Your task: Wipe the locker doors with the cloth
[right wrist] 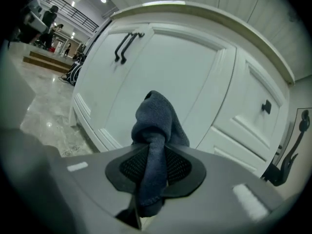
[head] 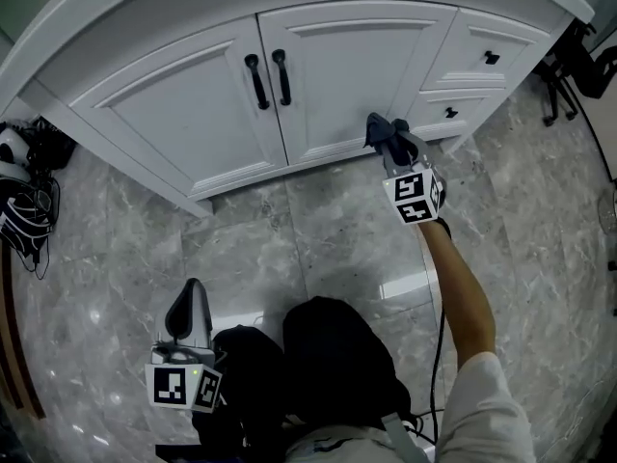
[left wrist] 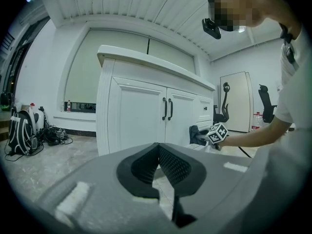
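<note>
Cloth (right wrist: 155, 126) is not in the left claw (head: 192, 289), which is clenched on nothing, low over the marble floor (head: 125, 258) by the person's knees. Farther out, the right claw (right wrist: 156, 155) pinches it by its bunched middle. It looks a soft, light, limp dark-blue wad, and gripping there should stop it slipping. Beyond it stands the right locker door (head: 337, 75); I cannot tell whether they touch.
</note>
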`<state>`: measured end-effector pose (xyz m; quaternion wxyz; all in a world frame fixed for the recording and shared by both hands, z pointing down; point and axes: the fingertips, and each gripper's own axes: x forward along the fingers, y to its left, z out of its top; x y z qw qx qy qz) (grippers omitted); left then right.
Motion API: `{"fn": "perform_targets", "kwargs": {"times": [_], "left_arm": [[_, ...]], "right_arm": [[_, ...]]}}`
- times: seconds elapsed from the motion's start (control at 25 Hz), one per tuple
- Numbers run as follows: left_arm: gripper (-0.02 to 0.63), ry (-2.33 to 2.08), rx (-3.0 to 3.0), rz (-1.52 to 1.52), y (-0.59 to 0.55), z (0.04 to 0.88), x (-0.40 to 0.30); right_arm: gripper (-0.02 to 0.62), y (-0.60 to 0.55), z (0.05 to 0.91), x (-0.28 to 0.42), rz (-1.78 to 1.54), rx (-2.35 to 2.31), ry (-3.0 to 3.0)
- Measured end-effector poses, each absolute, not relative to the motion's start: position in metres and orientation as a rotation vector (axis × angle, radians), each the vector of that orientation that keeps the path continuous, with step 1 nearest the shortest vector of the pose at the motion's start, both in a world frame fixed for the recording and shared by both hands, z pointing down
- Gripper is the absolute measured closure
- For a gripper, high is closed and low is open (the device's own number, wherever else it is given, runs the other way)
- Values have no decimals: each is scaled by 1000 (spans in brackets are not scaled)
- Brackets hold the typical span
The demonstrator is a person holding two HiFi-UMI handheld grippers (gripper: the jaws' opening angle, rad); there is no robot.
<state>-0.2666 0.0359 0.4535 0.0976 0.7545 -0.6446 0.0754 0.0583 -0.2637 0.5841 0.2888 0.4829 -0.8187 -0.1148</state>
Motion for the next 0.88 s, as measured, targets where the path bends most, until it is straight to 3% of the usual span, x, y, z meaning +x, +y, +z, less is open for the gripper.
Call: {"fn": "perform_targets", "kwargs": {"times": [0.4, 0.88], "left_arm": [[604, -1838, 2256, 173, 4, 449, -217], [604, -1709, 2428, 125, -42, 424, -121]], "right_arm": [[514, -275, 428, 105, -433, 1347, -2318], [514, -311, 349, 129, -572, 1373, -2355]]}}
